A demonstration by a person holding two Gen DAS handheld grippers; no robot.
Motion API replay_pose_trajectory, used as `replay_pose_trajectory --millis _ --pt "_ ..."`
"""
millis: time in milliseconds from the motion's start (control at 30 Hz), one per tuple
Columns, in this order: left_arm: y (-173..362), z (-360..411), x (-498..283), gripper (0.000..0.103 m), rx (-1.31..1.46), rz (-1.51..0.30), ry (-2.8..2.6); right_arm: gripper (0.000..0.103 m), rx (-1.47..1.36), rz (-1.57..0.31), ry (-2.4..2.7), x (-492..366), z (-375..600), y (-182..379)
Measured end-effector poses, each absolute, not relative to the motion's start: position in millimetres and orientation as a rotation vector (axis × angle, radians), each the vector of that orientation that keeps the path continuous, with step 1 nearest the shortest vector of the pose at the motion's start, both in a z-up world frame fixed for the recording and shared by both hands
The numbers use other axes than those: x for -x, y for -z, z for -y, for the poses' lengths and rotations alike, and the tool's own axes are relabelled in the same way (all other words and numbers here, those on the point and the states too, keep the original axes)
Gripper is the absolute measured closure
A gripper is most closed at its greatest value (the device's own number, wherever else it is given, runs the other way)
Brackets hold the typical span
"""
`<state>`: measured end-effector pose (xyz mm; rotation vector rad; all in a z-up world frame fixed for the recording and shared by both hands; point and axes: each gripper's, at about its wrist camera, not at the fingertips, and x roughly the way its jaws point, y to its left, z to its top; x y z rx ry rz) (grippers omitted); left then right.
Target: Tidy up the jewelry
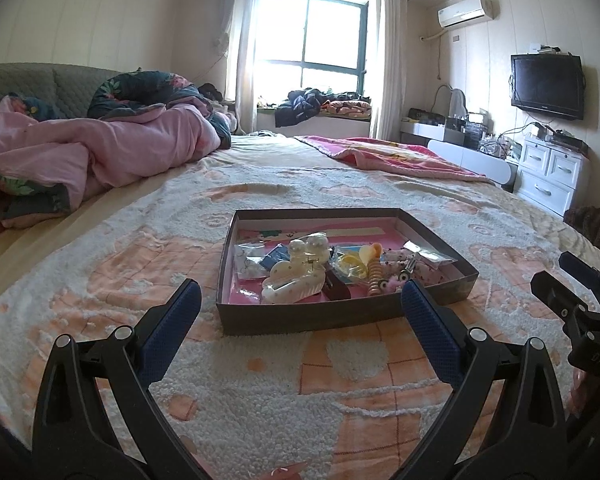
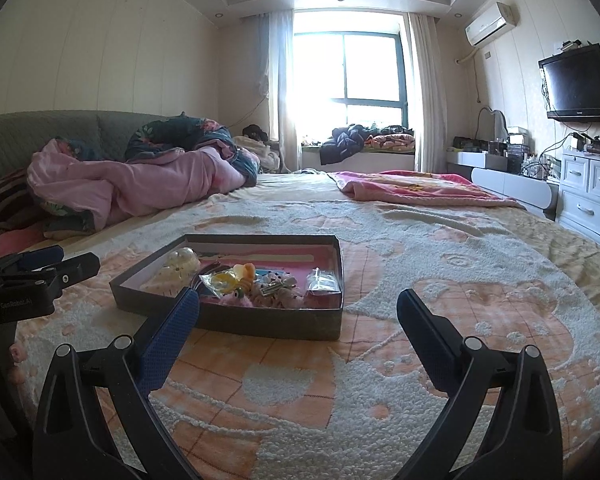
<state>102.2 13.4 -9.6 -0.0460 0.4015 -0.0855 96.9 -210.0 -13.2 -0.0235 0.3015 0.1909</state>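
A shallow dark cardboard box (image 1: 300, 320) with a pink floor sits on the bed and holds a pile of jewelry and hair accessories: a white hair claw (image 1: 292, 286), pearl pieces (image 1: 306, 248), a yellow-orange spiral tie (image 1: 374, 276) and small plastic bags (image 1: 430, 256). My left gripper (image 1: 300, 298) is open and empty, its fingertips at the box's near wall. The box also shows in the right wrist view (image 2: 268, 326), to the left of my right gripper (image 2: 298, 308), which is open and empty over the bedspread.
The bed is covered by a white and peach tufted bedspread (image 2: 420, 280). A bunched pink quilt (image 1: 100, 148) lies at the far left, a pink blanket (image 1: 400, 156) at the far right. A white dresser (image 1: 548, 172) and wall TV (image 1: 546, 86) stand right.
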Motion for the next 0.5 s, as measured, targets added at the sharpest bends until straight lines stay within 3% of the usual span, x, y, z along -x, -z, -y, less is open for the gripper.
replay_pose_trajectory --millis 500 --pt "9.6 -13.7 -102.8 0.011 0.047 -0.401 0.087 0.007 0.023 -0.305 -0.201 -97.0 207.6 13.5"
